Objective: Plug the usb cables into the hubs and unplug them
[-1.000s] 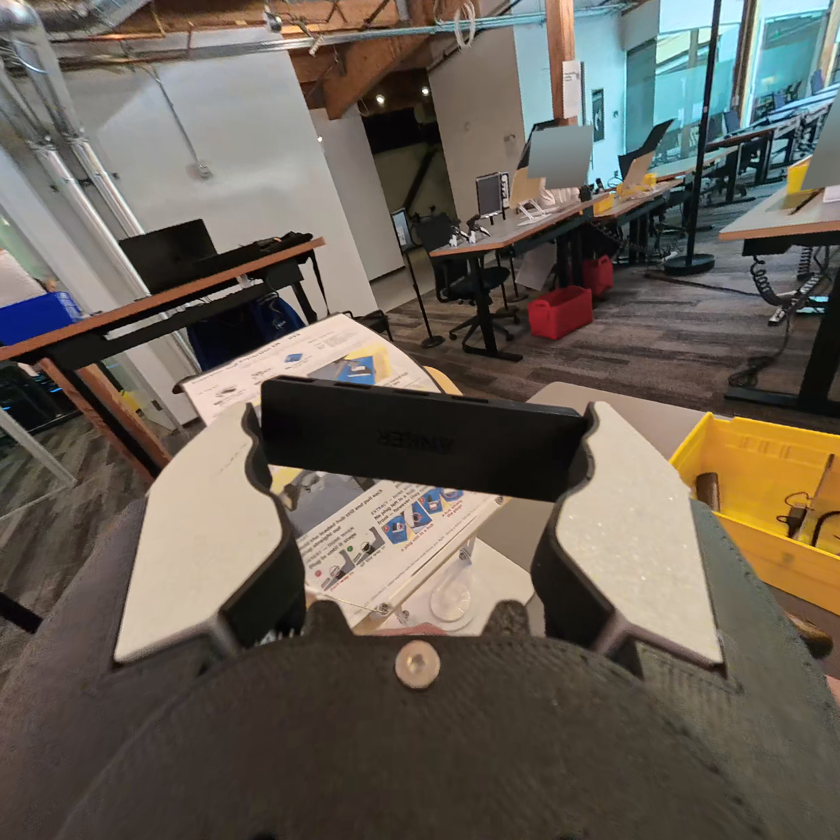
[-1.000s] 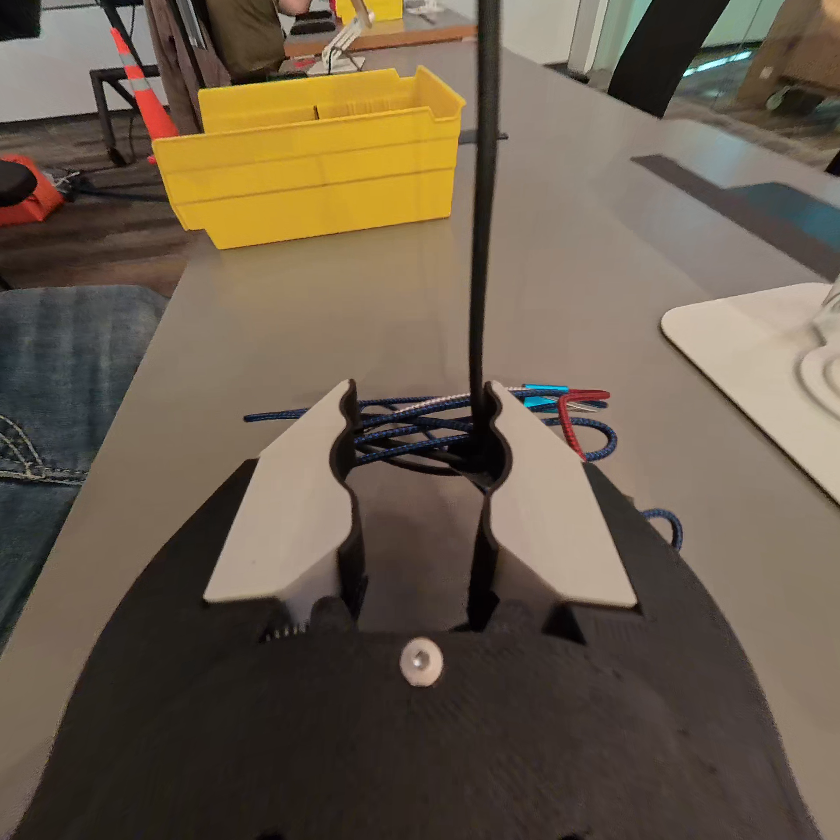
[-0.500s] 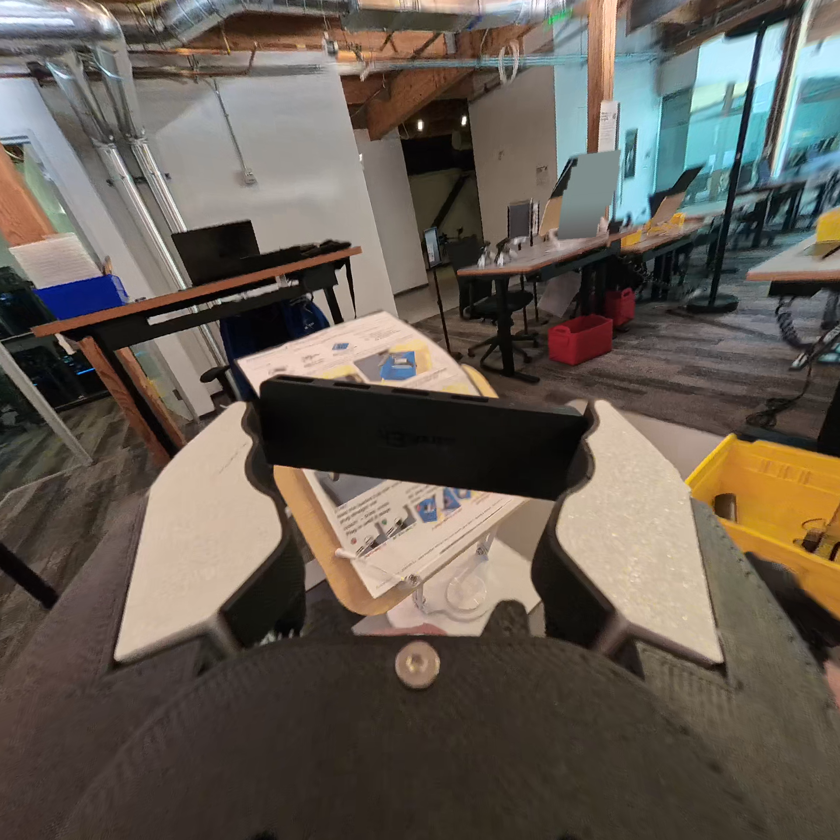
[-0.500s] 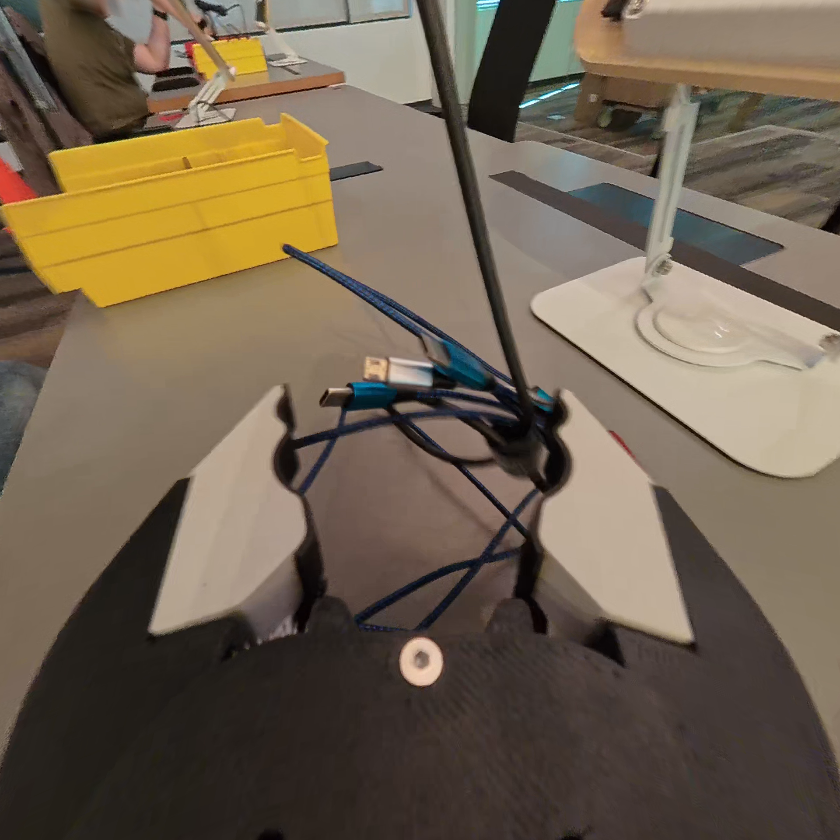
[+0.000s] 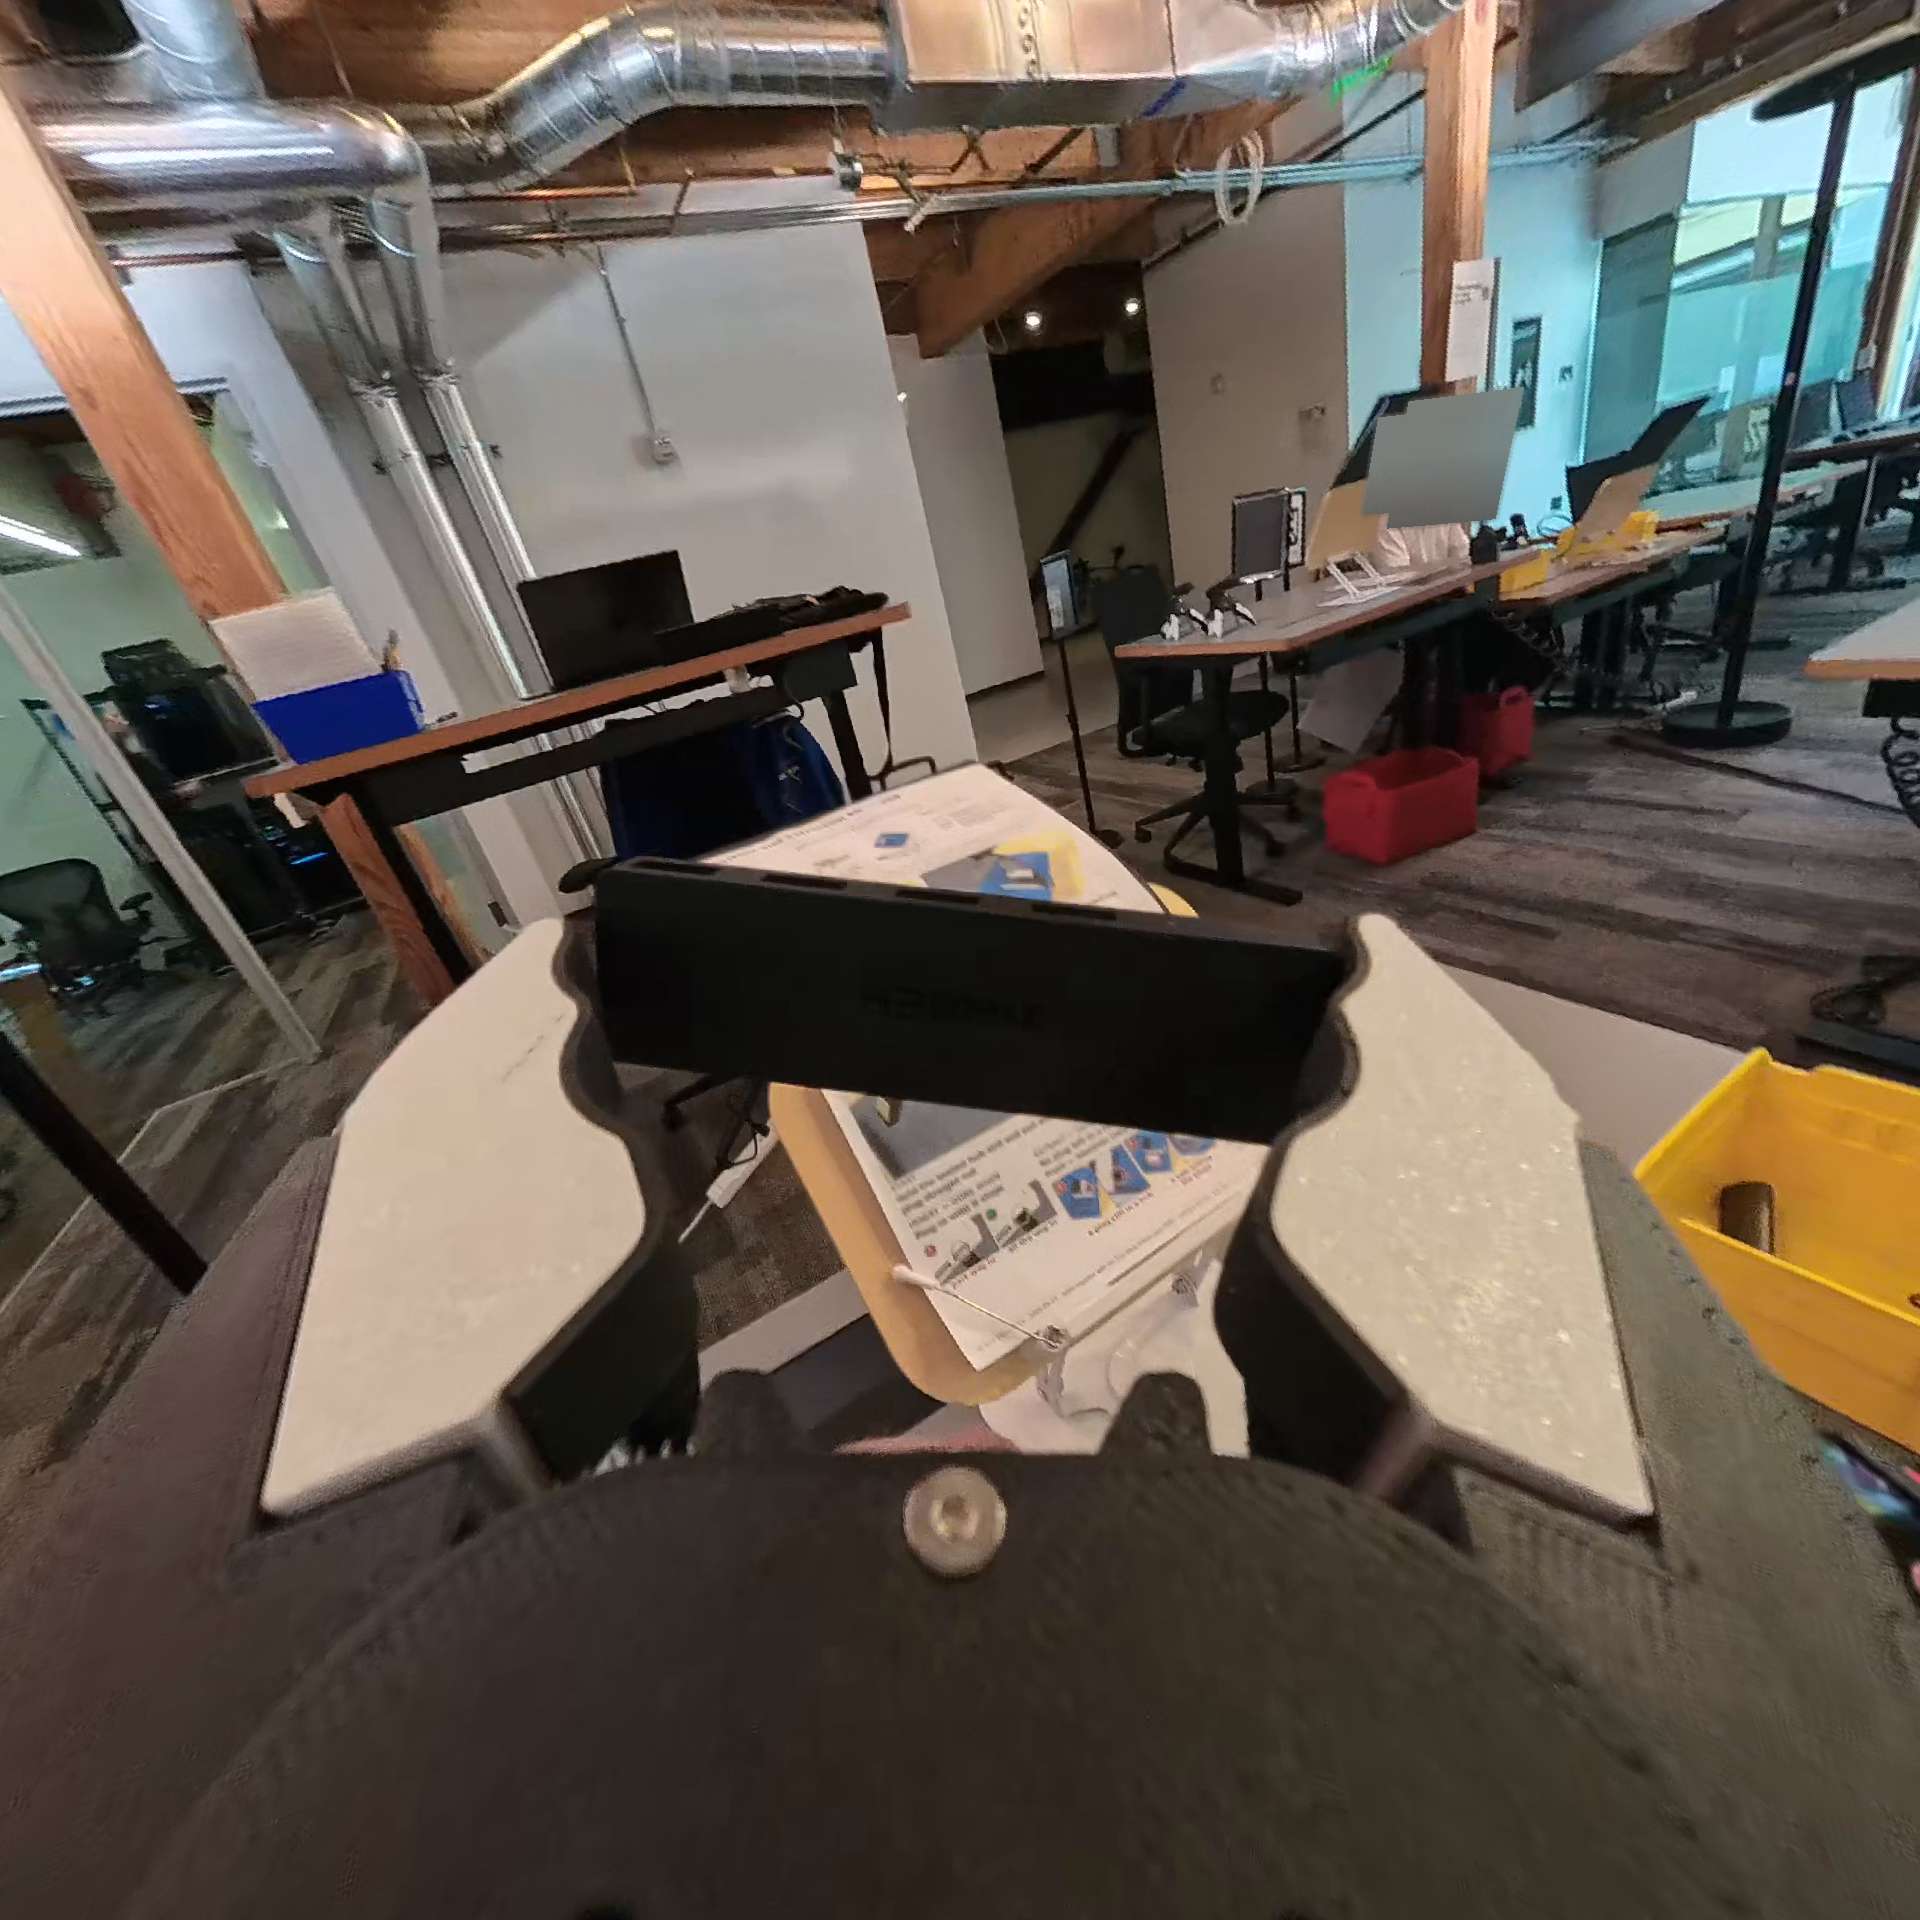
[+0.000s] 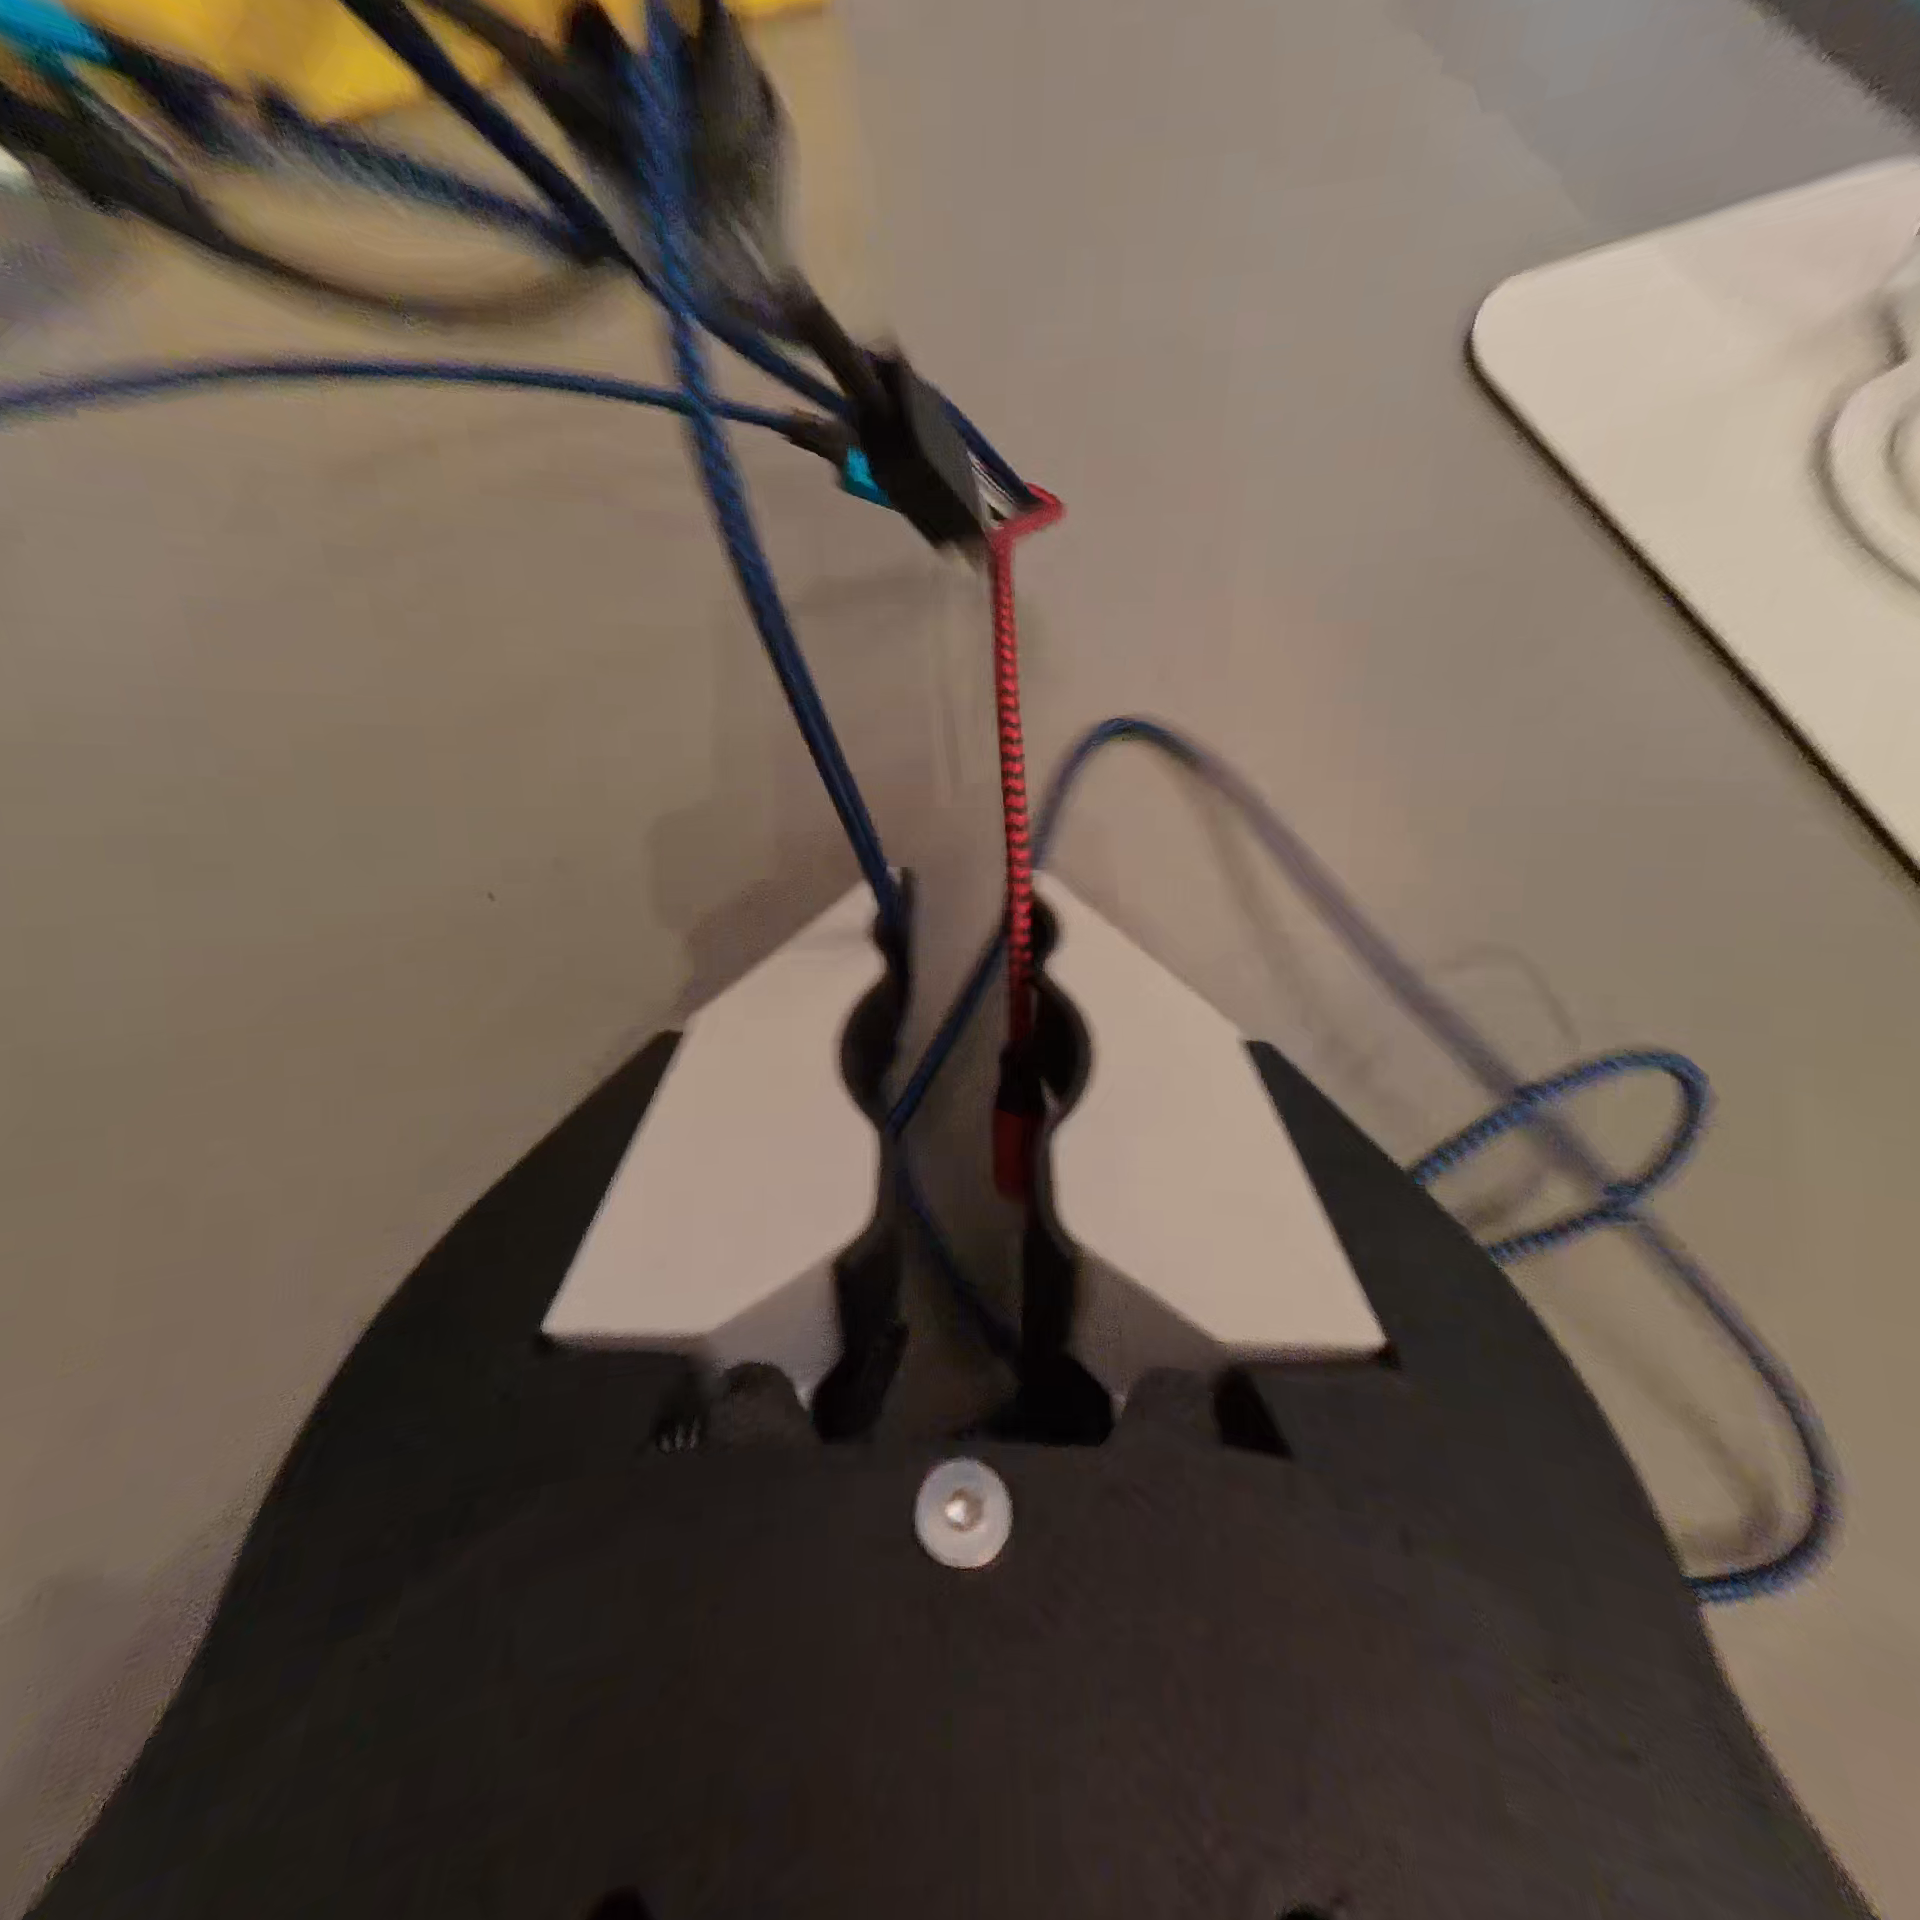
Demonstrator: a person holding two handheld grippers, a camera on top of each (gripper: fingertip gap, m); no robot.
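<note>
My left gripper (image 5: 961, 1003) is shut on a black USB hub (image 5: 935, 997) and holds it crosswise in the air, its row of ports facing up. My right gripper (image 6: 966, 904) is low over the grey table (image 6: 312, 831). Its jaws stand a narrow gap apart. A red braided cable (image 6: 1008, 727) runs up from between them, and its red connector (image 6: 1013, 1132) lies against the right finger. A blue cable (image 6: 790, 675) also passes through the gap. Both rise to a blurred bundle of plugs and cables (image 6: 914, 447). Blur hides whether the red connector is clamped.
A sheet of instructions on a wooden stand (image 5: 1039, 1216) is just beyond the hub, and its white base (image 6: 1714, 364) lies at the right of the table. A yellow bin (image 5: 1818, 1226) is to the right. A loop of blue cable (image 6: 1590, 1164) lies right of my right gripper. Left tips to right tips: about 50 centimeters.
The left gripper has lifted and tilted up with the hub. The right gripper's jaws have narrowed from wide open around the red cable, and the cable bundle has risen off the table.
</note>
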